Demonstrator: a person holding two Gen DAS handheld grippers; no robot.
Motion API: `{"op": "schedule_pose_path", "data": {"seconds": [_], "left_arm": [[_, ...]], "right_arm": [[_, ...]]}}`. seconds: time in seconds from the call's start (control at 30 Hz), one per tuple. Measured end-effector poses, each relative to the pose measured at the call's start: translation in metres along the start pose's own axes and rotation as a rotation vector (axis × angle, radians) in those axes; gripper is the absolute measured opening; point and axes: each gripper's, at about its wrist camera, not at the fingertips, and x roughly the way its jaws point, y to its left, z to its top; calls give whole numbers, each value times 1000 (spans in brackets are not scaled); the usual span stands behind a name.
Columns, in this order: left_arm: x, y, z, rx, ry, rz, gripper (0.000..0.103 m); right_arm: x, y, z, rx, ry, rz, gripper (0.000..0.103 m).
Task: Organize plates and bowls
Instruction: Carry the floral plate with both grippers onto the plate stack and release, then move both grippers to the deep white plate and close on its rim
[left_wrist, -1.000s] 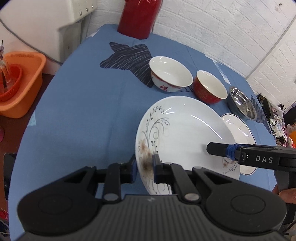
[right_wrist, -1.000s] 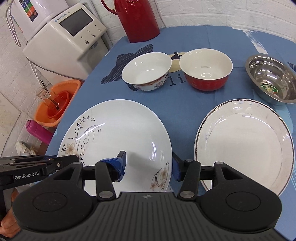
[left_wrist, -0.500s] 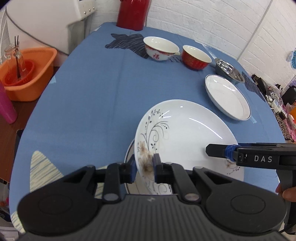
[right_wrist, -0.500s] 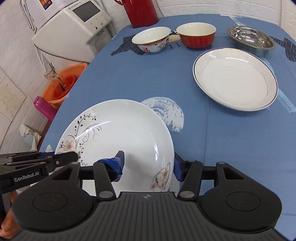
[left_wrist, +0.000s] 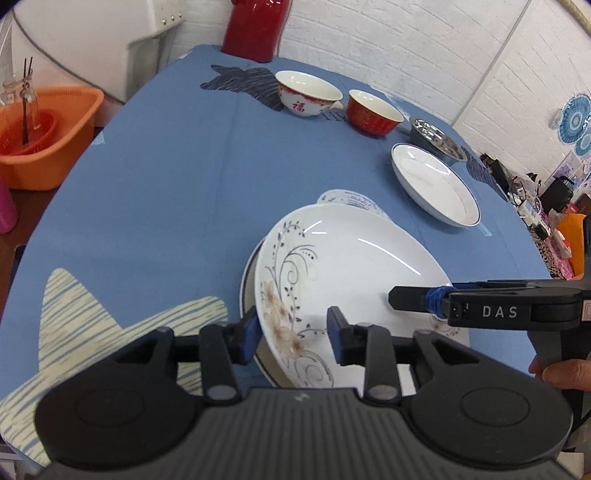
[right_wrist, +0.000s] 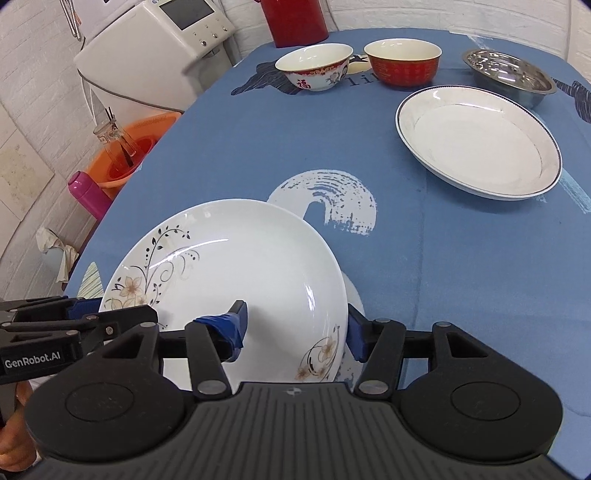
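Observation:
A white floral plate (left_wrist: 351, 258) (right_wrist: 240, 266) rests, slightly tilted, on a second plate whose rim (left_wrist: 246, 291) shows beneath its left side. My left gripper (left_wrist: 293, 332) is open, its fingers straddling the floral plate's near rim without pinching it. My right gripper (right_wrist: 295, 326) is open too, one blue-taped finger over the plate and the other outside its right rim. A dark-rimmed white plate (left_wrist: 436, 184) (right_wrist: 480, 144) lies farther right. At the far end stand a white bowl (left_wrist: 306, 96) (right_wrist: 314, 66), a red bowl (left_wrist: 373, 112) (right_wrist: 402, 61) and a steel bowl (left_wrist: 437, 140) (right_wrist: 509, 75).
A blue tablecloth (left_wrist: 166, 184) covers the table. A red thermos (left_wrist: 255, 26) stands at its far edge. Off the left side are an orange basin (left_wrist: 44, 136), a white appliance (right_wrist: 155, 48) and a pink bottle (right_wrist: 88, 195). A hand (left_wrist: 561, 373) holds the right gripper.
Both grippers drew the floral plate back toward the near end of the table and set it on another plate. The left gripper, earlier shut on the rim, has opened.

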Motion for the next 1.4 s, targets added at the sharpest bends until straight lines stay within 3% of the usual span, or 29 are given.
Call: {"op": "schedule_pose_path", "data": {"seconds": [0.17,0.3,0.43,0.7,0.8,0.97,1.07,1.23,1.4], "left_arm": [[-7,8,3,-37,28,-72,48],[-9,15,6,-28,74,-59,50],[-9,23,6,-24,107,-103,50],[-32,23,17,20,49,-87,51],[-28,4,35,64,29,-82,53],[4,-37,82,120,37,-103,55],[34,-63,114,140,57,-128,55],[95,-100,160,147,87,-149,55],[159,-122,182,152,157,-139,55]], "right_arm": [[4,4,0,-39,15,-10,41],[10,4,1,-48,25,-24,41],[12,3,0,-55,31,-27,41],[-24,-24,13,27,-25,8,40],[-49,-49,23,88,-57,-48,40],[-90,-94,45,185,-160,-322,43],[-94,-122,64,161,-108,-264,41],[-72,-156,95,193,-52,-274,41],[-25,-176,125,204,19,-321,41]]}}
